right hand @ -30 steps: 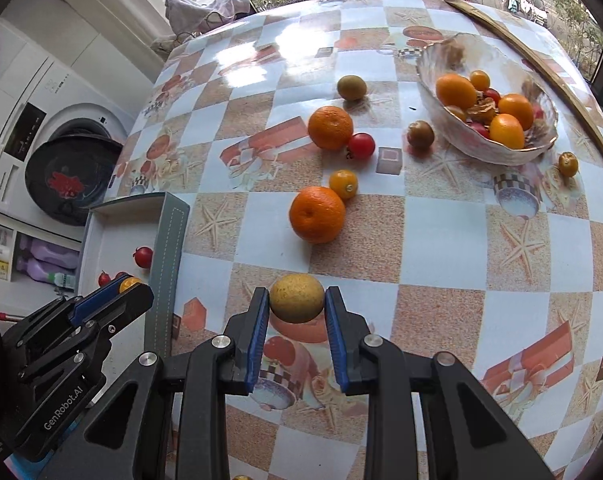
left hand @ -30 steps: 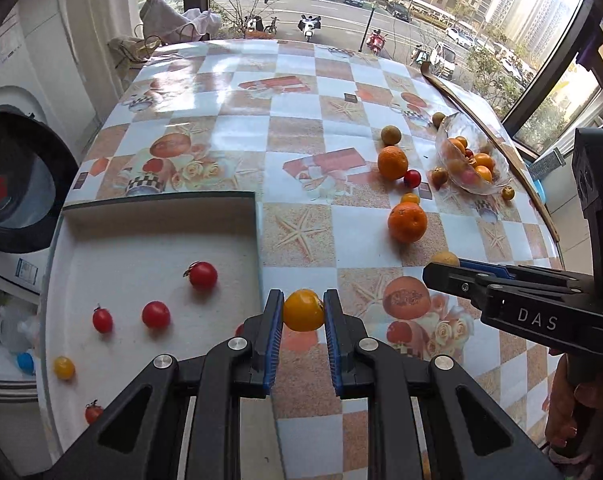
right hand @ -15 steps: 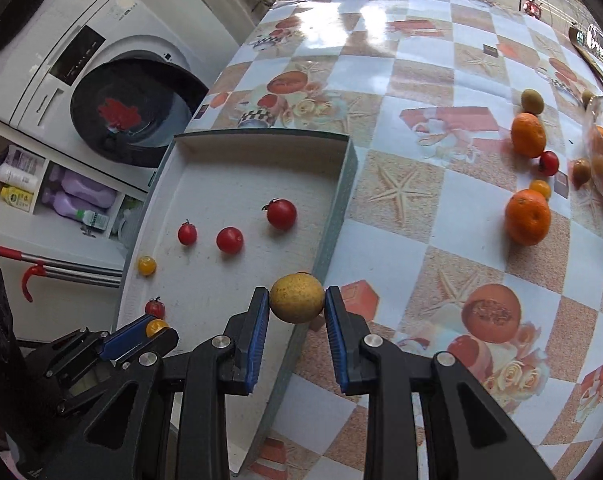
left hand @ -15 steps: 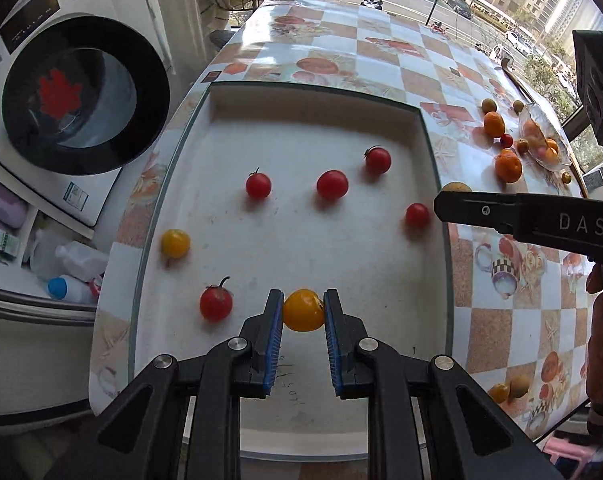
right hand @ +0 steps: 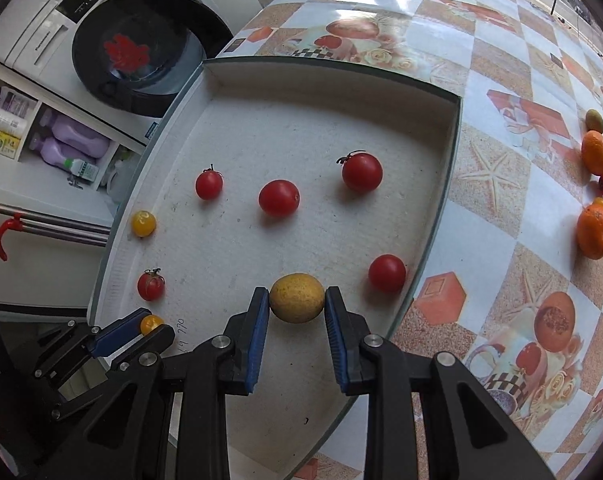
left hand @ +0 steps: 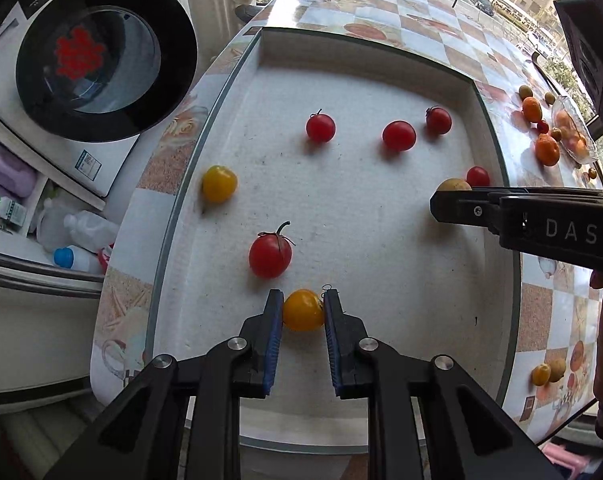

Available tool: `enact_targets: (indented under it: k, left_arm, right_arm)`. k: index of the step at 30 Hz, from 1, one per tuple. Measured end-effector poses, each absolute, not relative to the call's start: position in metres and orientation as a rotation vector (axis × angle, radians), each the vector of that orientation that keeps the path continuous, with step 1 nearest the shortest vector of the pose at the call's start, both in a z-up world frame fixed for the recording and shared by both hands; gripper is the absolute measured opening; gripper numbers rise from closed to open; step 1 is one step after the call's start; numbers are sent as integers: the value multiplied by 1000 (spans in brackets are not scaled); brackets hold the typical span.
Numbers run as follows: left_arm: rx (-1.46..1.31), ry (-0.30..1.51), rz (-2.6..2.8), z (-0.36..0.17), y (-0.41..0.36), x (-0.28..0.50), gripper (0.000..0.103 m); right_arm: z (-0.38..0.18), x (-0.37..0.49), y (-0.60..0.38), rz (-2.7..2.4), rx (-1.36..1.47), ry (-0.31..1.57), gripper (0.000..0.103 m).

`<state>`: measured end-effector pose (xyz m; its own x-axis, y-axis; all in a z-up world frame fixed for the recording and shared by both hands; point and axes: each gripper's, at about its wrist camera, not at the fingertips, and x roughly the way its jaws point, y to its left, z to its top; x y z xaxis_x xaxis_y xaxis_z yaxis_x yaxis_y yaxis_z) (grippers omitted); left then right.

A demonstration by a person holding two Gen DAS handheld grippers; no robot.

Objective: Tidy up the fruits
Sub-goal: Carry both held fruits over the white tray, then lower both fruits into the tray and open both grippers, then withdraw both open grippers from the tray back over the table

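Note:
My left gripper [left hand: 302, 309] is shut on a small yellow cherry tomato [left hand: 302, 311], held over the near part of the white tray [left hand: 365, 68]. In the right wrist view my right gripper [right hand: 297, 300] is shut on a speckled yellow-green fruit [right hand: 297, 298] above the tray [right hand: 321, 80]. Each gripper shows in the other's view: the right gripper [left hand: 445, 204] at the tray's right side, the left gripper [right hand: 151, 326] at its near left. Several red cherry tomatoes [left hand: 270, 256] and one yellow tomato [left hand: 219, 184] lie on the tray floor.
The patterned tablecloth [right hand: 501, 112] carries oranges [right hand: 594, 232] and small fruits at the far right, beside a glass bowl [left hand: 573, 132] of fruit. A washing machine [left hand: 101, 56] and shelves with bottles [right hand: 73, 144] stand past the table's left edge.
Both grippers travelled from the open tablecloth to above the tray, each keeping its fruit. Over the last half second they sank closer to the tray floor.

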<state>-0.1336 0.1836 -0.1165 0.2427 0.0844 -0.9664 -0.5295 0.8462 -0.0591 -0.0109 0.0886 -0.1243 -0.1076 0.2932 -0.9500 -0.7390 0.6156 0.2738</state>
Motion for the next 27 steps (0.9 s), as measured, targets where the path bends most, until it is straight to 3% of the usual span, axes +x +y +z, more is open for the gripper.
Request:
enact_targets:
  k: [5, 8, 9, 10, 11, 14, 19, 22, 27]
  left_arm:
    - [-389, 1277, 434, -121, 182, -135, 22]
    - [-357, 1288, 422, -121, 179, -133, 27]
    - [-335, 1291, 425, -121, 177, -132, 40]
    - [-307, 1296, 437, -121, 175, -131, 63]
    - [-284, 1289, 447, -119, 174, -132, 69]
    - [-256, 1287, 440, -116, 174, -132, 70]
    - [-246, 1304, 449, -116, 178, -131, 70]
    - [-235, 1304, 442, -111, 176, -126, 70]
    - [-185, 1277, 409, -99, 164, -106, 70]
  right_arm:
    - [-132, -13, 92, 903, -421, 1438, 31]
    - [-132, -16, 94, 906, -452, 1421, 33]
    - [-132, -17, 97, 910, -456, 1420, 36]
    - [-133, -17, 99, 917, -452, 1424, 38]
    - [-133, -18, 101, 923, -445, 1429, 42]
    - [-132, -16, 101, 930, -419, 1442, 60]
    - [-125, -8, 92, 930, -322, 1453, 67]
    - [-112, -1, 81, 930, -259, 1433, 80]
    - [-95, 12, 54, 888, -189, 1404, 80]
